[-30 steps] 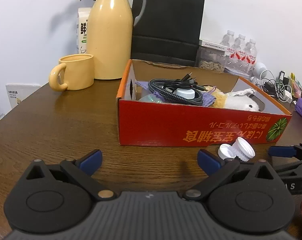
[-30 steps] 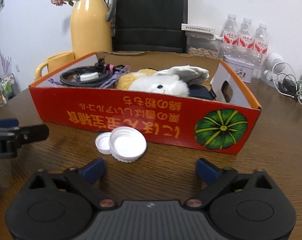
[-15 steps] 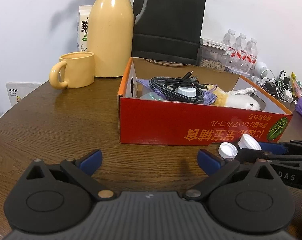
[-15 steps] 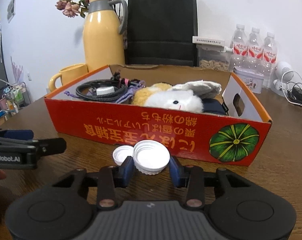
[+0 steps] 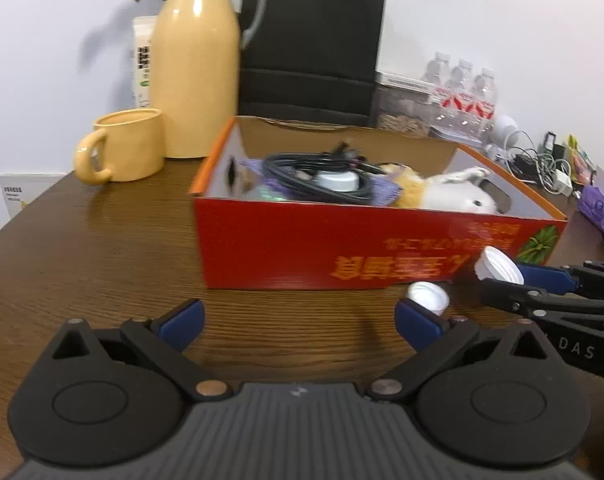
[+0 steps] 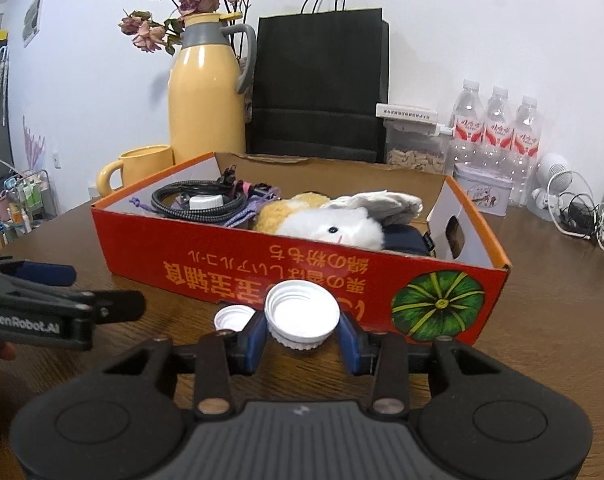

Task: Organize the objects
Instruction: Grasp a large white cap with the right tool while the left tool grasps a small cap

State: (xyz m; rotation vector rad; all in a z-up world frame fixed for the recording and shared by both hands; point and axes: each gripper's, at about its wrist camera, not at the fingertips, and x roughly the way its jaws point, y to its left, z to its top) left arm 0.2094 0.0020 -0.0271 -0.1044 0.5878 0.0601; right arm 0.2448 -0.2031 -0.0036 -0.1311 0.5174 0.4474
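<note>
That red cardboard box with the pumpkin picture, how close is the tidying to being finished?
Packed in the red cardboard box: a coiled black cable and a white-and-yellow plush toy. In hand: the right tongs grip the large white plastic cap. Left: the small white plastic cap on the table; the left tongs are open, empty.

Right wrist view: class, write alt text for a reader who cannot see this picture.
The right gripper clamps a large white ribbed plastic cap just above the brown wooden table, in front of an open red cardboard box holding a white plush toy and coiled black cable. A smaller white cap lies beside it.
</note>
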